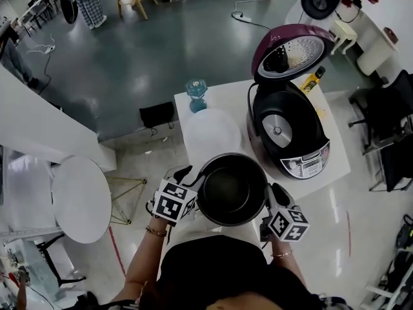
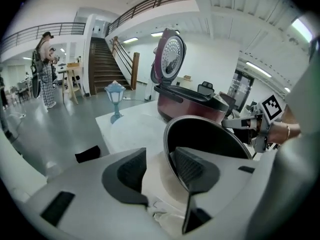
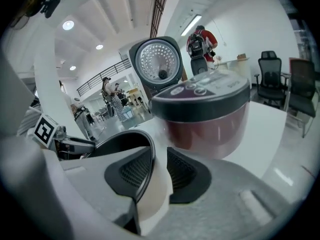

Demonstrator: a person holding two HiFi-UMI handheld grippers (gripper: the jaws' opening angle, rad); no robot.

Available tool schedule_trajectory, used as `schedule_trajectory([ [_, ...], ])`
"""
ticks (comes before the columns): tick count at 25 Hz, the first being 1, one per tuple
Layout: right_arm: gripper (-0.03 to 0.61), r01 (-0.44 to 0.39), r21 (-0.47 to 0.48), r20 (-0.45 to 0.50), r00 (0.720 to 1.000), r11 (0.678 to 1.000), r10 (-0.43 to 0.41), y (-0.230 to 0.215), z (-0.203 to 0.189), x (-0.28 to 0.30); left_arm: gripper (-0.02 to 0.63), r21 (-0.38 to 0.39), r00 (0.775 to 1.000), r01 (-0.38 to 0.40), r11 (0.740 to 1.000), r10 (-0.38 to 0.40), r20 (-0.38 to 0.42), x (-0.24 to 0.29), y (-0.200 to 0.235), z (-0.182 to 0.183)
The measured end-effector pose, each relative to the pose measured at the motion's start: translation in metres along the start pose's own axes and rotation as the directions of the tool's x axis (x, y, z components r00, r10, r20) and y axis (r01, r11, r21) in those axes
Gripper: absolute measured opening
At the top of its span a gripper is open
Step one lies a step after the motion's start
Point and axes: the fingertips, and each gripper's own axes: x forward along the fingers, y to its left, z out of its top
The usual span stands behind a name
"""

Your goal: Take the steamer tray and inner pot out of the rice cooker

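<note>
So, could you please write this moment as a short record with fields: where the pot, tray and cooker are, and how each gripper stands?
inner pot: out of the cooker, upright, empty, at the near end of the table
steamer tray: on the table, just beyond the pot
rice cooker: lid open, no pot inside
left gripper: jaws apart, pot rim between them, not clamped
right gripper: pot rim between its jaws; unclear whether the pads press

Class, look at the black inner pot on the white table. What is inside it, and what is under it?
The inner pot is empty: its dark floor shows bare in the head view. It sits on the white table, but the patch beneath it is covered.
</note>
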Motion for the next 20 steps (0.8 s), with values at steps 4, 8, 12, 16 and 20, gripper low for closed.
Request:
schedule_trajectory([
  [4,0.083,0.071,-0.090,0.107,0.992,0.993,-0.061,0.010,0.025,-0.027,0.168,-0.002,0.987,-0.053,0.999,0.052,0.150,-0.038,0.002,0.027],
  [8,0.082,0.070,-0.212,0.224,0.974,0.975,-0.021,0.036,0.059,-0.046,0.145,-0.015,0.945,-0.079,0.997,0.079,0.316,-0.076,-0.001,0.059],
  [12,0.078,0.036,-0.315,0.327,0.942,0.948,0.073,0.070,0.095,-0.057,0.112,-0.023,0.896,-0.118,0.993,0.116,0.428,-0.111,0.001,0.082],
  [16,0.060,-0.013,-0.333,0.388,0.909,0.943,0.150,0.087,0.124,-0.069,0.073,-0.016,0.867,-0.139,0.990,0.130,0.482,-0.140,-0.002,0.092],
  [20,0.055,-0.007,-0.349,0.420,0.893,0.937,0.163,0.092,0.137,-0.074,0.059,-0.051,0.836,-0.147,0.988,0.151,0.528,-0.163,0.002,0.095],
])
